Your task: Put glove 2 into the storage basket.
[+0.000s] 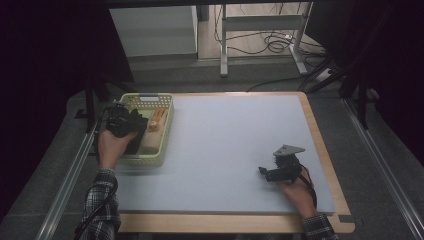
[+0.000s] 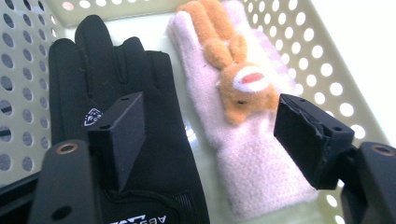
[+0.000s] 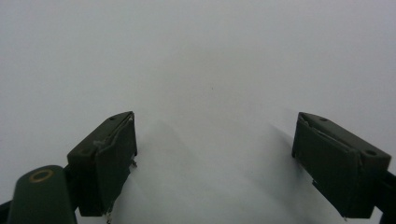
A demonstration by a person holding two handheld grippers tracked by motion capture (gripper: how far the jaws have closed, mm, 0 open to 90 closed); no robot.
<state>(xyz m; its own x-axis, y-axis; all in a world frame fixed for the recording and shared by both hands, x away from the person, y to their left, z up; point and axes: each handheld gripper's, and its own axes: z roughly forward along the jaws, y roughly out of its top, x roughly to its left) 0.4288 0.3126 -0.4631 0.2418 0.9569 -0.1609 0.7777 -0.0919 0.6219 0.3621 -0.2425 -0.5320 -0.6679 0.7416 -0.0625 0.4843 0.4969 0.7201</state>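
A pale green perforated basket [image 1: 166, 131] stands at the table's left edge. Inside it lie a black glove [image 2: 93, 79] and a pink knitted glove [image 2: 252, 158] with an orange animal figure on it, side by side. The pink glove [image 1: 156, 122] also shows in the high view. My left gripper [image 2: 210, 128] hovers over the two gloves with its jaws apart and nothing between them. In the high view the left gripper [image 1: 124, 121] sits above the basket's left half. My right gripper [image 1: 264, 172] rests low over the grey mat at the right, open [image 3: 212, 140] and empty.
A grey mat [image 1: 230, 145] covers the wooden table. Table legs and loose cables lie on the floor beyond the far edge. Metal rails run along both sides of the table.
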